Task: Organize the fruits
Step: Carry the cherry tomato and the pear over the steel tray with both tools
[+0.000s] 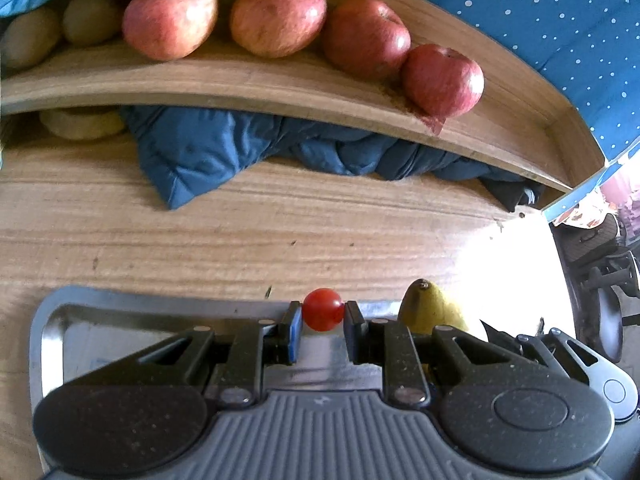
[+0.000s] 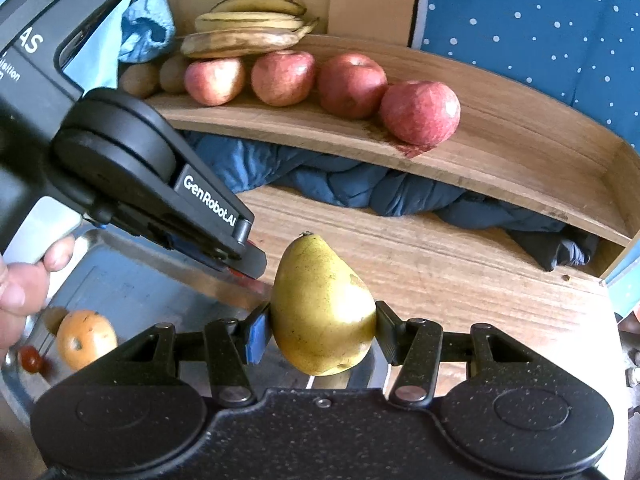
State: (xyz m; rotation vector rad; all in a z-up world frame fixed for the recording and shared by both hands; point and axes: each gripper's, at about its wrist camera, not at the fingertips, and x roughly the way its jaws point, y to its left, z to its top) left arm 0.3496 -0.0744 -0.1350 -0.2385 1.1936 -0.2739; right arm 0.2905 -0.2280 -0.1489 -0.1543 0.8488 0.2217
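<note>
My left gripper (image 1: 322, 322) is shut on a small red cherry tomato (image 1: 322, 309), held over the far rim of a metal tray (image 1: 56, 320). My right gripper (image 2: 323, 334) is shut on a yellow-green pear (image 2: 320, 304), stem up, held above the tray's right end (image 2: 120, 292). That pear (image 1: 428, 310) shows just right of the tomato in the left wrist view. The left gripper (image 2: 250, 264) crosses the right wrist view from the upper left, a hand (image 2: 24, 280) on its handle. Several red apples (image 2: 420, 112) line a curved wooden shelf (image 2: 520, 152).
Bananas (image 2: 248, 28) and brown kiwis (image 2: 140, 78) sit at the shelf's left end. A blue quilted cloth (image 1: 224, 148) lies under the shelf on the wooden table (image 1: 280, 232). In the tray lie an orange fruit (image 2: 86, 338) and another cherry tomato (image 2: 31, 358). A blue dotted wall (image 2: 540, 28) stands behind.
</note>
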